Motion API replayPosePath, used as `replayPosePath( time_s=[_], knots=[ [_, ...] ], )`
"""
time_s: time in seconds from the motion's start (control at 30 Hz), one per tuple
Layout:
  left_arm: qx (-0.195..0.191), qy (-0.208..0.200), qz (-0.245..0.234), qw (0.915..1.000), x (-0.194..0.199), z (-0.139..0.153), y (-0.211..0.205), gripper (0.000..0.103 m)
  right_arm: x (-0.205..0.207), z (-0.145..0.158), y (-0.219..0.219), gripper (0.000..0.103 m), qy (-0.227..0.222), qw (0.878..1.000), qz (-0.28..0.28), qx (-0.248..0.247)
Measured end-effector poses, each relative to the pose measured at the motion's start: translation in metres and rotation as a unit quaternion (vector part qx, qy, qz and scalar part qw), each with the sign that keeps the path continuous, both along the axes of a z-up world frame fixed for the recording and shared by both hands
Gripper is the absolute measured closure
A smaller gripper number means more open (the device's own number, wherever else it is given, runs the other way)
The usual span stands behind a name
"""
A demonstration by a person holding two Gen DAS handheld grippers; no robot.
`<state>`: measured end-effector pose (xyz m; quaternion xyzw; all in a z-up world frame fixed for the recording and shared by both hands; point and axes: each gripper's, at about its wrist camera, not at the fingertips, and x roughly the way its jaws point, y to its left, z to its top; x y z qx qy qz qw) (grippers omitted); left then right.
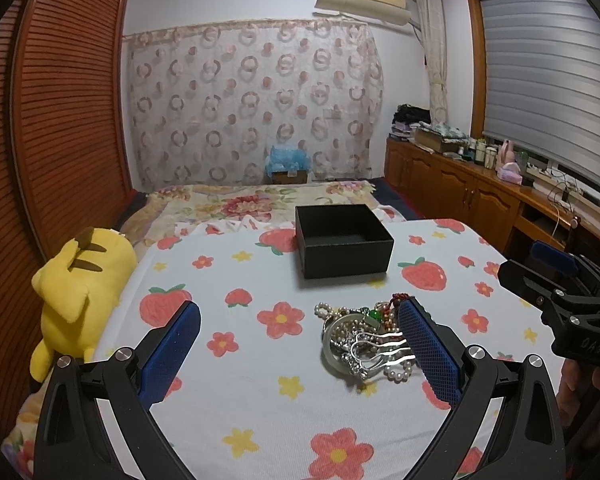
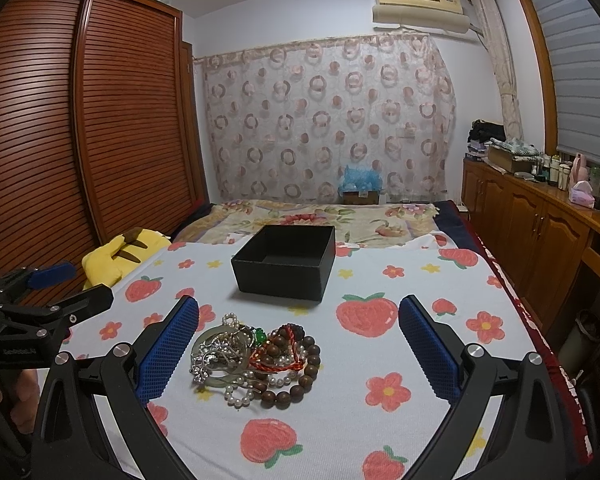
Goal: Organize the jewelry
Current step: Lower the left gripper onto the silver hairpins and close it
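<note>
Blue-padded fingers of the left gripper [image 1: 300,354] stand wide apart and hold nothing, hovering low over the strawberry-print blanket [image 1: 236,392] on the bed. Its right pad sits just beside the jewelry pile [image 1: 364,342], at the pile's right side in that view. Likewise the right gripper [image 2: 299,354] is spread wide and empty, with the same heap [image 2: 256,360] between its fingers, close to the left pad.

Tangled together in the heap are a pearl strand [image 2: 240,392], a brown wooden bead bracelet [image 2: 296,376], a red cord [image 2: 276,362], a green bead [image 2: 259,336], a pale bangle and a silver hair comb [image 1: 384,346]. An open black box [image 1: 342,240] stands farther up the blanket, well apart from the pile, and its inside looks bare. A yellow plush toy [image 1: 80,284] lies at the left edge of the bed.

By my reading, sorting has not begun: nothing is gripped and nothing is in the box. Next, one gripper would need to pick a single piece out of the tangle, likely the wooden bracelet on the outer side, while the other steadies the rest so the strands do not drag along.
</note>
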<state>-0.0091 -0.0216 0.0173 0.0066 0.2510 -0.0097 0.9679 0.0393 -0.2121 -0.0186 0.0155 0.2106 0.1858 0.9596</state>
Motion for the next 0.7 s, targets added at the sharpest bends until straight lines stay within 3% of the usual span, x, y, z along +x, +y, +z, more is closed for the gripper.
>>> replayPosePath(
  time_s=[0.27,0.4,0.7],
  knots=[
    [0.000,0.033,-0.027,0.9991,0.014,-0.026,0.002,0.007,-0.001,-0.012,0.002,0.002,0.016,1.000,0.017,-0.013],
    [0.002,0.060,-0.050,0.9969,0.023,-0.041,-0.001,0.007,0.003,-0.026,0.000,0.009,0.030,0.999,0.027,-0.022],
    [-0.009,0.110,-0.087,0.9901,0.043,-0.071,-0.004,0.007,0.015,-0.060,-0.012,0.013,0.071,0.996,0.036,-0.033]
  ],
)
